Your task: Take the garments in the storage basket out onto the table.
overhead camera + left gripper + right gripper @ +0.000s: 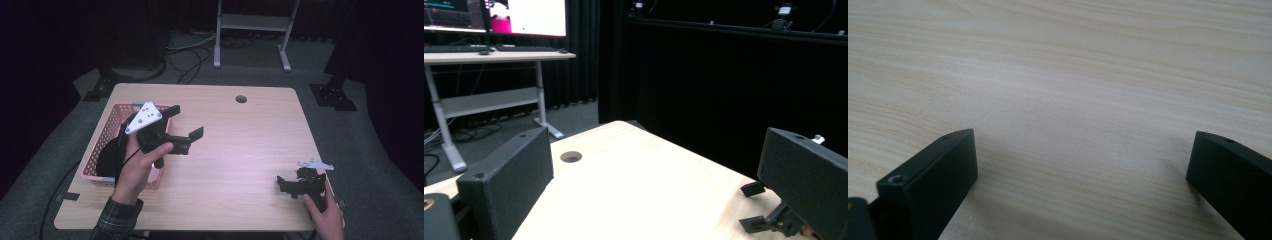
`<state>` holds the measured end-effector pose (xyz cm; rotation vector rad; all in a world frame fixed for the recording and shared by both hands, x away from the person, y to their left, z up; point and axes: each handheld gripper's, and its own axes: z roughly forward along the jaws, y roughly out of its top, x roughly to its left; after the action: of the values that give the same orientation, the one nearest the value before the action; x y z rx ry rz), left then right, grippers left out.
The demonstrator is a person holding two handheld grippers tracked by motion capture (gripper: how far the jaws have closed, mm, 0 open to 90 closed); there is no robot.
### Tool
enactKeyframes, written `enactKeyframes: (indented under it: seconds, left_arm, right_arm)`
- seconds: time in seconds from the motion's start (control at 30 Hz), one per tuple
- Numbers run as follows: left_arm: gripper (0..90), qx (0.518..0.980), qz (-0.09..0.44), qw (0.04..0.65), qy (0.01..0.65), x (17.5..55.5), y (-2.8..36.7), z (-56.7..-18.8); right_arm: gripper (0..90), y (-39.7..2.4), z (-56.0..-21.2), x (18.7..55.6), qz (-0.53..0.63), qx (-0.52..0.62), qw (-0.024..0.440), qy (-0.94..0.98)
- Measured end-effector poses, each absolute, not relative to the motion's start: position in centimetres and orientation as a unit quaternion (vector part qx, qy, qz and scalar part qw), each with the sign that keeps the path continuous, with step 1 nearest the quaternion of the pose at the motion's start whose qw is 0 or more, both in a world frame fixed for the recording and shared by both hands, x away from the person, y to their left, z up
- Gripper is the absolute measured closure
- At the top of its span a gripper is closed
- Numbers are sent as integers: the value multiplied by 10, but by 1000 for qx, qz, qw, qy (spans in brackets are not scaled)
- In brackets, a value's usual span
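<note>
Nearest the person, the right gripper lies low at the bench's near right corner, jaws spread wide over bare wood and holding nothing, seemingly parked out of the way. Farther in on the left, a hand holds the left gripper raised beside the pink basket, jaws spread and empty, aimed across the bench. The basket sits at the left edge with something dark inside, possibly cloth, probably placed within that gripper's easy reach.

Pale wooden table, pink basket at left edge
</note>
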<state>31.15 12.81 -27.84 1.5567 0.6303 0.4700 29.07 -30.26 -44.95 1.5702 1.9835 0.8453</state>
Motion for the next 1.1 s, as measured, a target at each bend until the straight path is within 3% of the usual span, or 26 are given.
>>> enactKeyframes:
  seconds: [1.1]
  left_arm:
    - [3, 674, 226, 628, 315, 321, 187, -278]
  right_arm:
    - [0, -303, -449, 291, 308, 572, 235, 723]
